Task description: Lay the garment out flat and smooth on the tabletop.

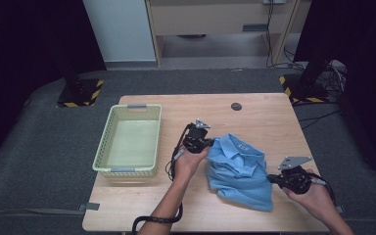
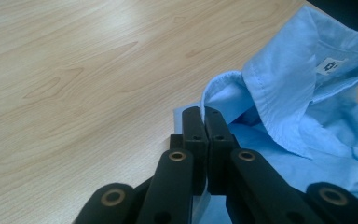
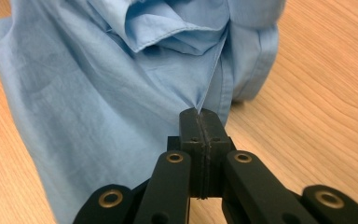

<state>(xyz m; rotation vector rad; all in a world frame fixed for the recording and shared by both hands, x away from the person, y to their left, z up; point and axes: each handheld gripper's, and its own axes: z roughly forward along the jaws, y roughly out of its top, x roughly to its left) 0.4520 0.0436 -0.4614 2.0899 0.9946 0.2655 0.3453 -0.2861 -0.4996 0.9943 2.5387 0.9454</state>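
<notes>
A: Where does the shirt (image 1: 238, 169) lie now?

B: Crumpled on the table (image 1: 259, 115), right of centre in the high view, collar toward the top; the basket (image 1: 128, 142) stands well apart at centre left, with nothing inside as far as I can see.

A: And the two tools?

B: The left gripper (image 1: 199, 140) sits at the shirt's upper left edge; in the left gripper view its jaws are pressed together with a thin fold of blue cloth between them, just below the collar (image 2: 279, 88); the right gripper (image 1: 275, 179) is at the lower right edge, and in the right gripper view its jaws are clenched on a small peak of fabric that runs taut up from the tips.

A: What might go wrong from here?

B: Both holds look slight; only an edge of cloth is pinched on each side, so a quick lift or a hard pull apart could slide the fabric out, the right pinch first, I would judge; the bulk is bunched in the middle, so raising it may let the folds hang twisted rather than spread; and a carry toward the basket could drag the loose lower hem across the table or snag it on the basket rim.
</notes>
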